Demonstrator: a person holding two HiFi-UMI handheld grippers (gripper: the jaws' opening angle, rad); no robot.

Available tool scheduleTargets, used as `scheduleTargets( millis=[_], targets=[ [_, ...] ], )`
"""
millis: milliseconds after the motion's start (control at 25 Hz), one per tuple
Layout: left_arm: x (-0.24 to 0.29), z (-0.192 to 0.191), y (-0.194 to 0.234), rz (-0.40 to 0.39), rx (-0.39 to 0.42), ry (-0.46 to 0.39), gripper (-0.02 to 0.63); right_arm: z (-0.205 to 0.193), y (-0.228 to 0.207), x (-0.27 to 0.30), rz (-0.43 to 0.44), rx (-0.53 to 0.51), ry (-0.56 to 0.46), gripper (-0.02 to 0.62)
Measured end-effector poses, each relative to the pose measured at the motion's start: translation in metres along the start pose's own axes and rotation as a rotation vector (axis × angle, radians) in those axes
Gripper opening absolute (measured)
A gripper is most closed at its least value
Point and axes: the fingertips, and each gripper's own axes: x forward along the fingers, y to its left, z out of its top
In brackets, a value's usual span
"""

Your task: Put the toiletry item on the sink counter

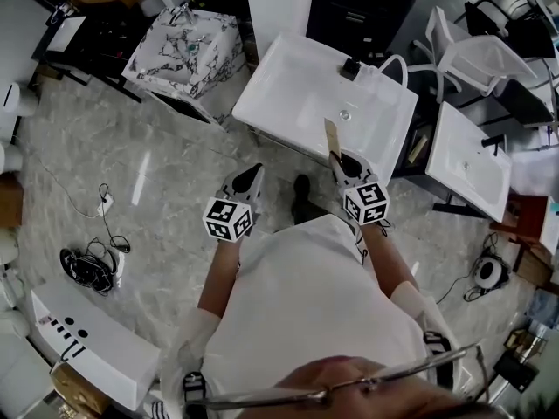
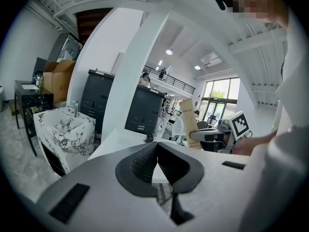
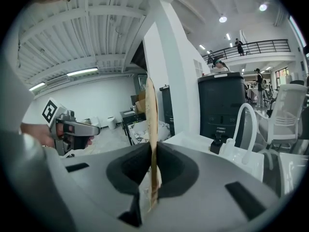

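The toiletry item is a flat tan toothbrush box (image 1: 332, 138). It stands upright in my right gripper (image 1: 342, 157), whose jaws are shut on its lower end. In the right gripper view the box (image 3: 151, 124) shows edge-on between the dark pads. The left gripper view shows the box's (image 2: 189, 122) printed face. My left gripper (image 1: 253, 175) is held level beside the right one, its jaws shut with nothing between them. Just ahead of both stands the white sink counter (image 1: 284, 72), with a black tap (image 1: 351, 68) at its back rim.
A marble-patterned basin (image 1: 188, 46) stands to the left of the white sink and another white basin (image 1: 472, 160) to its right. A white chair (image 1: 476, 55) is behind. Cables (image 1: 92, 264) and a white basin (image 1: 87, 339) lie on the floor at the lower left.
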Motion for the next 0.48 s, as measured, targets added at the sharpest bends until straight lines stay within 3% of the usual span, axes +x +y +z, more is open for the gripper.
scheduleTargets(
  millis=[480],
  targets=[
    [0.113, 0.049, 0.028, 0.005, 0.003, 0.036, 0.005, 0.03, -0.098, 0.062, 0.023, 0.019, 0.04, 0.034]
  ],
)
